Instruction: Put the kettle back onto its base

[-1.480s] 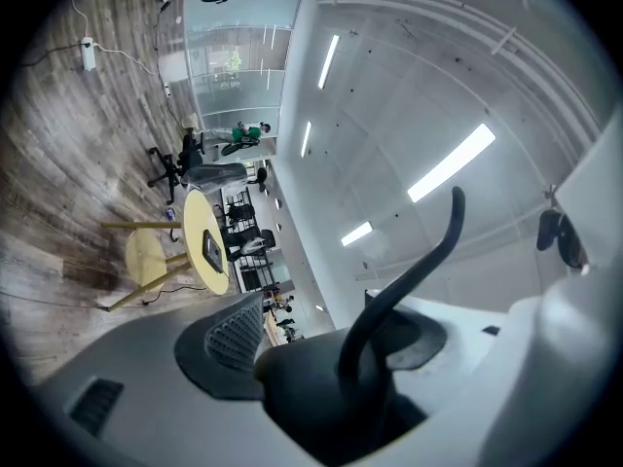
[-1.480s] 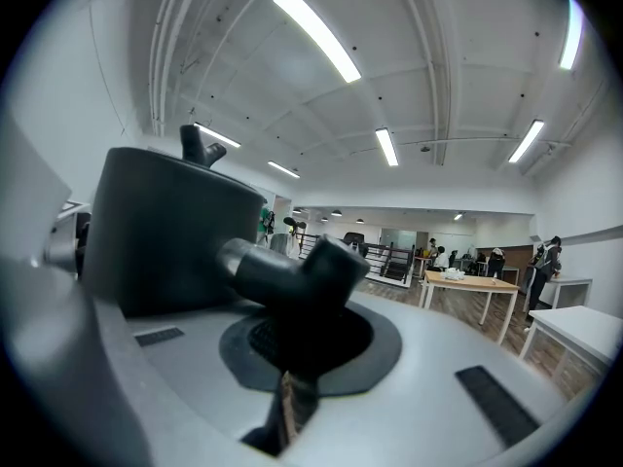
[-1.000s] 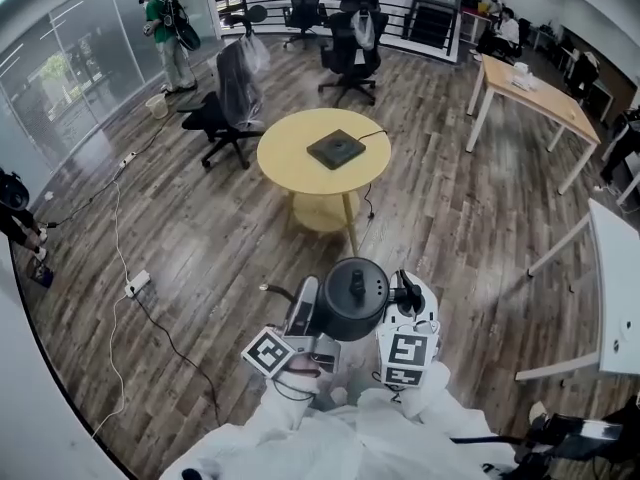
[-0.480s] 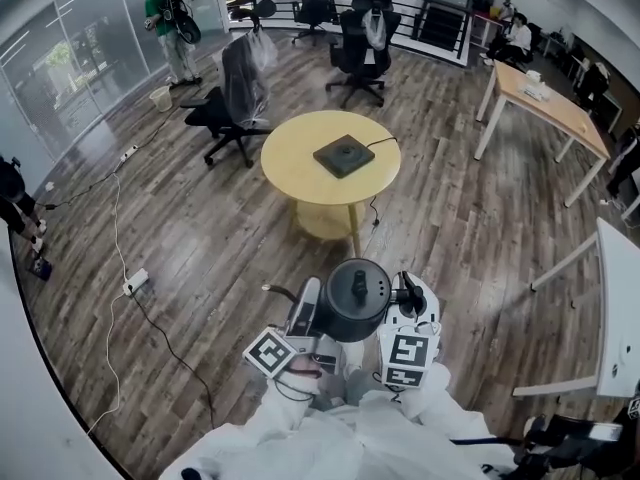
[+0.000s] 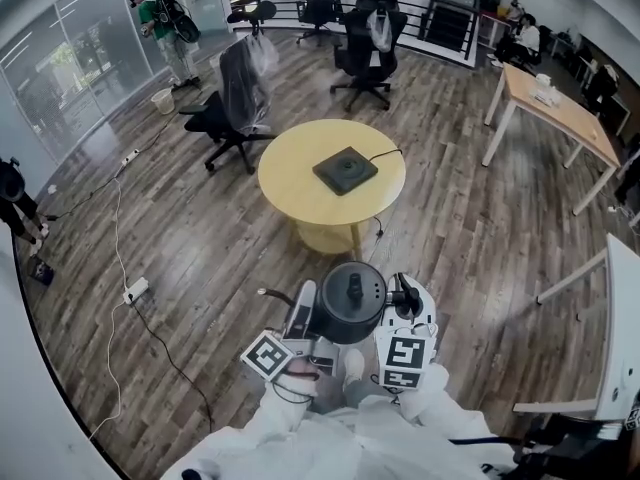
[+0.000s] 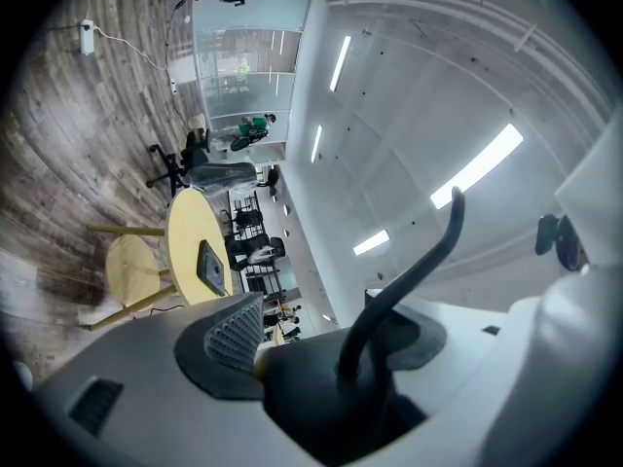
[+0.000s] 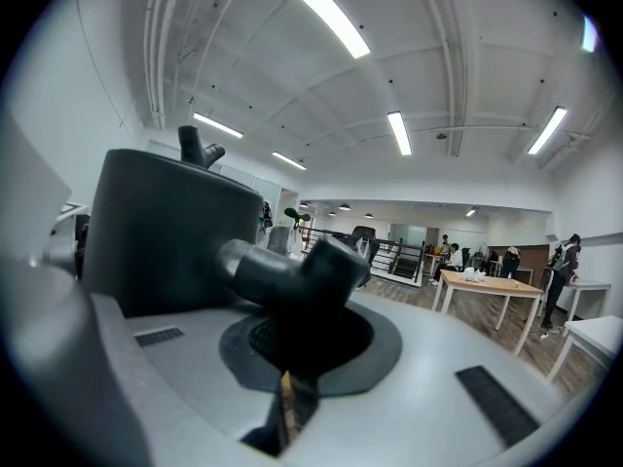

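Note:
A black kettle [image 5: 350, 301] with a knobbed lid hangs between my two grippers, low in the head view. My left gripper [image 5: 303, 315] is shut on its side where the thin curved spout [image 6: 414, 266] rises. My right gripper [image 5: 405, 306] is shut on the kettle's thick black handle [image 7: 292, 272], with the dark body [image 7: 165, 227] just left of it. The flat black base [image 5: 345, 170], with its cord, lies on the round yellow table [image 5: 300, 193] ahead, well apart from the kettle. From the left gripper view the table [image 6: 185, 232] and base [image 6: 211, 267] show far off.
Office chairs [image 5: 235, 98] [image 5: 368, 43] stand behind the round table. A wooden desk [image 5: 550, 108] is at the back right and a white table [image 5: 620, 338] at the right edge. A power strip [image 5: 135, 290] with cables lies on the floor at left. A person [image 5: 160, 18] stands far back left.
The round table and base have drawn nearer and lower in the head view. The kettle stays held between both grippers in the same way.

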`<state>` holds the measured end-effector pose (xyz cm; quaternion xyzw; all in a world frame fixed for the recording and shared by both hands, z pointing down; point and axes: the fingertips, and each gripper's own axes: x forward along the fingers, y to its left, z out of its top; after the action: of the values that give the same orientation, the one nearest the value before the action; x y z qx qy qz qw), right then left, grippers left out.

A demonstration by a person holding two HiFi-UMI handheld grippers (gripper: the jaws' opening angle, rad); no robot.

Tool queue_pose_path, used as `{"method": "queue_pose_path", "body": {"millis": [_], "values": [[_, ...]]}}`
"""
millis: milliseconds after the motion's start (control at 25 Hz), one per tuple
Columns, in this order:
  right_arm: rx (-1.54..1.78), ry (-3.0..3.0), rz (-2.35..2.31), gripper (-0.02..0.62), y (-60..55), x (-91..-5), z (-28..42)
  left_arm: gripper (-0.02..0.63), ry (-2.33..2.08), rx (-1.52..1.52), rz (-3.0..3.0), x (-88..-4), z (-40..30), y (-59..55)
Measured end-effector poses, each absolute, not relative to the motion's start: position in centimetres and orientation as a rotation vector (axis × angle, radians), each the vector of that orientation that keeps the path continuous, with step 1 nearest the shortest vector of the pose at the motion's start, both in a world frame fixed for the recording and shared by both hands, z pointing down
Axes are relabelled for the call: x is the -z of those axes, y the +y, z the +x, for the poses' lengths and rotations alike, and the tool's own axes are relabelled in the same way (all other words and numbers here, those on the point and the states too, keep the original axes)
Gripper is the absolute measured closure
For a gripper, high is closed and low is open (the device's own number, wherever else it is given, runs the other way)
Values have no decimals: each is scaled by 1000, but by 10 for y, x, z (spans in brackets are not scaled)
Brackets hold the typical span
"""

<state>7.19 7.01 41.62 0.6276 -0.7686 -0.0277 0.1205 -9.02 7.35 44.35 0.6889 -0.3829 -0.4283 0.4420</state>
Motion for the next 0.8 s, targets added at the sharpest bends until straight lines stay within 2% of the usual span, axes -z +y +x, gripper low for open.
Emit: {"method": "queue_pose_path", "body": {"millis": [800], "values": [[113, -2282, 1851, 569, -118, -395, 126, 278, -962, 1076, 1731, -421, -36, -112]]}}
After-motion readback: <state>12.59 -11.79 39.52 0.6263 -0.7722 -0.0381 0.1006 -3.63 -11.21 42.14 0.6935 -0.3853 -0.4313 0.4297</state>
